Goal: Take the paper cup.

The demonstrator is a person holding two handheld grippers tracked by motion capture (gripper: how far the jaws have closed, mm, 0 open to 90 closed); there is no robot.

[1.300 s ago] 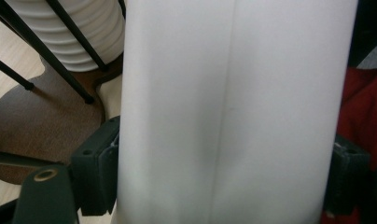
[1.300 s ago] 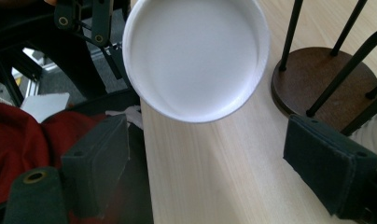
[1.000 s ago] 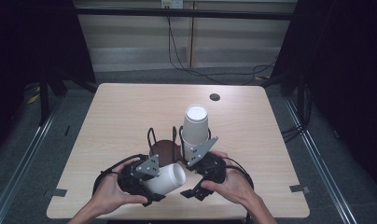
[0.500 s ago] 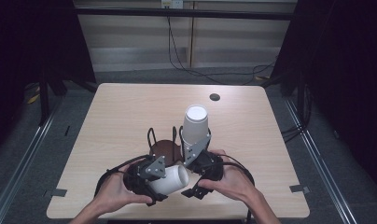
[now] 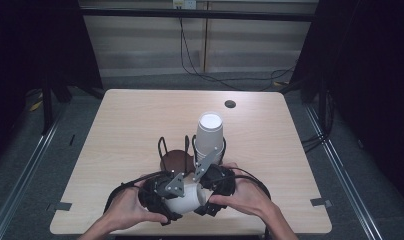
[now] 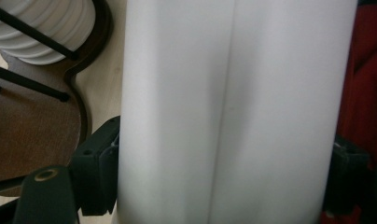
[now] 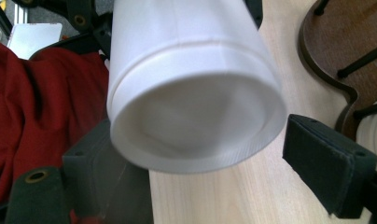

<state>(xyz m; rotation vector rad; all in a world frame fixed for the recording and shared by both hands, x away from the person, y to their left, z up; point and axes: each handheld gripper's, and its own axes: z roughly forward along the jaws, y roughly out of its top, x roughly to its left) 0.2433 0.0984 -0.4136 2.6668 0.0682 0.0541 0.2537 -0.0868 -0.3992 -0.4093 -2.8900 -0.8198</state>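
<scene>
Between the clenched fingers of the left gripper [image 6: 221, 172], a white paper cup [image 5: 186, 200] is being clamped on its side, just as it was a second ago. Hardly anything is being altered: both hands are being kept almost still above the near edge of the table [image 5: 140, 115], so the handover is judged to be paused rather than finished. Just beyond the fingertips, a wire holder [image 5: 176, 159] on a brown base is being left with its nearer bay empty. In its farther bay a stack of upturned cups [image 5: 210, 135] is being stored. The held cup's mouth is being straddled by the right gripper [image 7: 210, 158], whose fingers are spread, one pad standing apart from the rim. Nothing is being carried inside the cup.
</scene>
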